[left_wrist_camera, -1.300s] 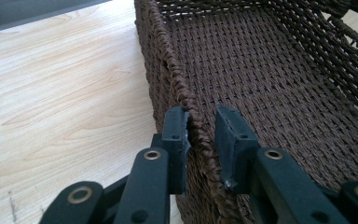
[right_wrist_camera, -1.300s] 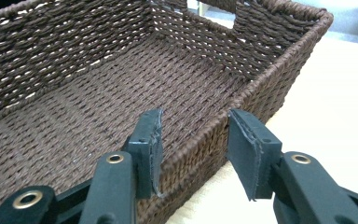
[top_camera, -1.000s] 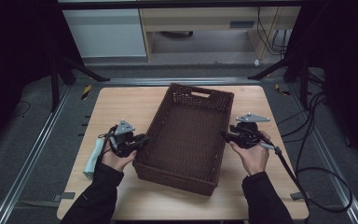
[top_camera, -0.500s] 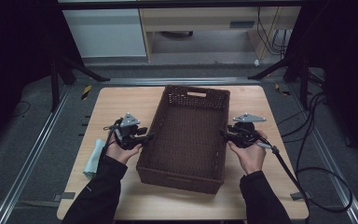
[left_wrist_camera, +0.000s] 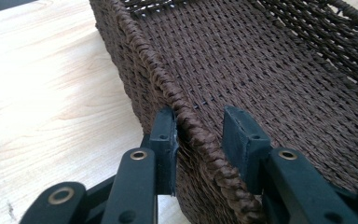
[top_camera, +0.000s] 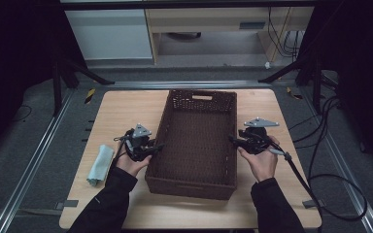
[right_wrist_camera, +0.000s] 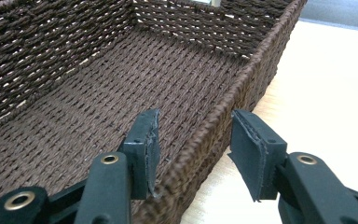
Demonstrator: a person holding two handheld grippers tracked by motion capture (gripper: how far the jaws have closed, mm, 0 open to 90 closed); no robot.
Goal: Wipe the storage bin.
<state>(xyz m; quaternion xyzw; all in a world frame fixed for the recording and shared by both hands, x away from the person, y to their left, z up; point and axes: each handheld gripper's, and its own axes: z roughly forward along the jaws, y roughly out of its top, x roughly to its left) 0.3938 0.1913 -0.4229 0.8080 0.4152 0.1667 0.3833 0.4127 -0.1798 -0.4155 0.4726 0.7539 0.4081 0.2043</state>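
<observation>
Between the black pads of the left gripper (left_wrist_camera: 198, 140) runs the braided rim of the dark brown woven wicker basket (left_wrist_camera: 261, 70): the outer pad lies against the outside of the rim, while the inner pad stands off it with a gap, so the jaws are parted and straddle the wall without clamping it. Across the basket, the right gripper (right_wrist_camera: 193, 149) does the same on the opposite long wall; its jaws are wide apart, one inside the basket and one outside, and neither pad clearly presses the weave.

Seen from the high view, the left gripper (top_camera: 148, 148) and the right gripper (top_camera: 235, 141) sit at mid-length of the two long sides, each held in one of the person's hands, with the forearms in dark sleeves. The long rectangular basket (top_camera: 194, 138) stands empty in the middle of the pale wooden table (top_camera: 121, 111), its far short wall pierced by a handle slot. A folded pale green cloth (top_camera: 99, 164) lies on the table well to the left of the basket, just beside the left forearm.

Judging by the weave, the basket is probably light and fairly stiff, though the thin walls could flex inward under a hard squeeze. The thick braided rim looks like the best hold, rough enough not to slip. Gripping both long sides at matching mid-points should keep it level in a lift.
</observation>
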